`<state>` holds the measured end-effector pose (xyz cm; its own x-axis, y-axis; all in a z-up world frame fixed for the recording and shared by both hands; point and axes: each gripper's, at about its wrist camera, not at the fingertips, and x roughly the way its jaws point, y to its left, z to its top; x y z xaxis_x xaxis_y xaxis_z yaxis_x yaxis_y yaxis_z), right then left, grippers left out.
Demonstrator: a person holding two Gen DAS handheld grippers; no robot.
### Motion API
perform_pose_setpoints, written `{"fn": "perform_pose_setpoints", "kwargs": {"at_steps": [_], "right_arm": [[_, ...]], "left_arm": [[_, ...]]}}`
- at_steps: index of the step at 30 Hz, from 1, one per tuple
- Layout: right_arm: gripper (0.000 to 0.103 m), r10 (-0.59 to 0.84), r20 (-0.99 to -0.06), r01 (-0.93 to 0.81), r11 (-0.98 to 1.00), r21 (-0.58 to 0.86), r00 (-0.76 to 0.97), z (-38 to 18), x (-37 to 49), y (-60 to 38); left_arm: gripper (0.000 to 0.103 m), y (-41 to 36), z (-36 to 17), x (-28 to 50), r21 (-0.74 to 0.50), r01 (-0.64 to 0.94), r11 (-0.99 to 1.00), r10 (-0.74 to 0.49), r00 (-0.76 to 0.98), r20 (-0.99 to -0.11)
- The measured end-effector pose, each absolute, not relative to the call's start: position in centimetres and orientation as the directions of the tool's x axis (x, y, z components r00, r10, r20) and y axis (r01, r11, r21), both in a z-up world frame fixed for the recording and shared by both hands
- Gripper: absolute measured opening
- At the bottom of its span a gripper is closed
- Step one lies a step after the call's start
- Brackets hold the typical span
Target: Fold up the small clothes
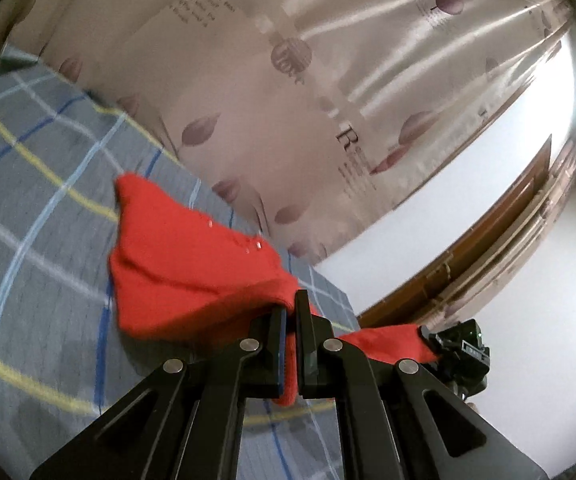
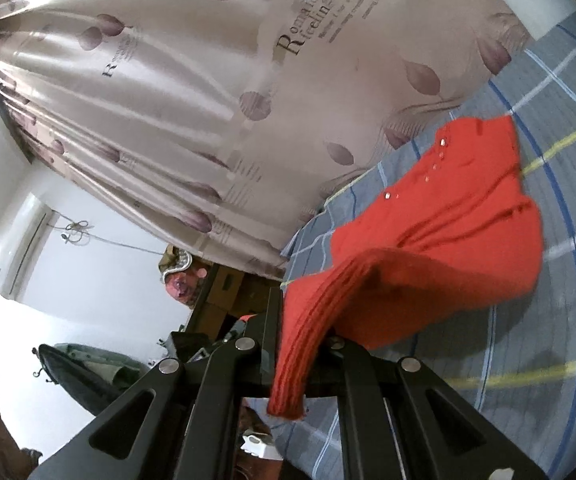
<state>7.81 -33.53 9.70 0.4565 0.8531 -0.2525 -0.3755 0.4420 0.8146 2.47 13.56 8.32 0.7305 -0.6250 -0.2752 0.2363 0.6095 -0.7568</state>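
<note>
A satin curtain [image 2: 176, 92] fills the background, glossy beige cloth in deep vertical pleats, printed with mauve tulips and dark lettering. Below it lies a bedsheet [image 1: 36, 168] of matte grey weave, crossed by thin white, blue and yellow lines in a wide check. A white air conditioner [image 2: 20, 256] sits on the plain white wall, with a loose cord looped beside it.

On the sheet is the red knitted garment [image 2: 447, 232], soft and ribbed, with a row of small shiny studs down its front. Its far part rests on the sheet; the near edge is lifted and stretched between the two tools.

The left gripper [image 1: 291, 316], black hard plastic with round metal pivots, is clamped tight on a bunched fold of the red knit. The right gripper [image 2: 299, 332] is likewise pinched on a ribbed hem, which drapes over and hides one finger and hangs down between the arms
</note>
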Motion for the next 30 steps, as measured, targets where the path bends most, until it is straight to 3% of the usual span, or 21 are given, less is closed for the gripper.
{"fn": "perform_pose_setpoints", "kwargs": {"at_steps": [8, 23, 27, 30], "right_arm": [[0.007, 0.821, -0.330, -0.302, 0.498, 0.813, 0.466, 8.4, 16.2, -33.9], [0.007, 0.784, -0.420, -0.112, 0.519, 0.848, 0.457, 0.5, 30.2, -33.8], [0.011, 0.797, -0.384, -0.051, 0.457, 0.888, 0.466, -1.9, 32.7, -34.7], [0.029, 0.809, -0.318, -0.008, 0.370, 0.929, 0.494, -3.6, 33.6, -35.9]], "left_arm": [[0.003, 14.4, 7.3, 9.7, -0.748, 0.153, 0.645, -0.557, 0.765, -0.324], [0.003, 14.4, -0.4, 22.0, -0.702, -0.037, 0.712, -0.469, 0.719, -0.514], [0.005, 15.0, -2.4, 23.6, -0.745, -0.085, 0.662, -0.499, 0.691, -0.523], [0.011, 16.2, -3.2, 24.2, -0.807, -0.122, 0.578, -0.531, 0.694, -0.485]]}}
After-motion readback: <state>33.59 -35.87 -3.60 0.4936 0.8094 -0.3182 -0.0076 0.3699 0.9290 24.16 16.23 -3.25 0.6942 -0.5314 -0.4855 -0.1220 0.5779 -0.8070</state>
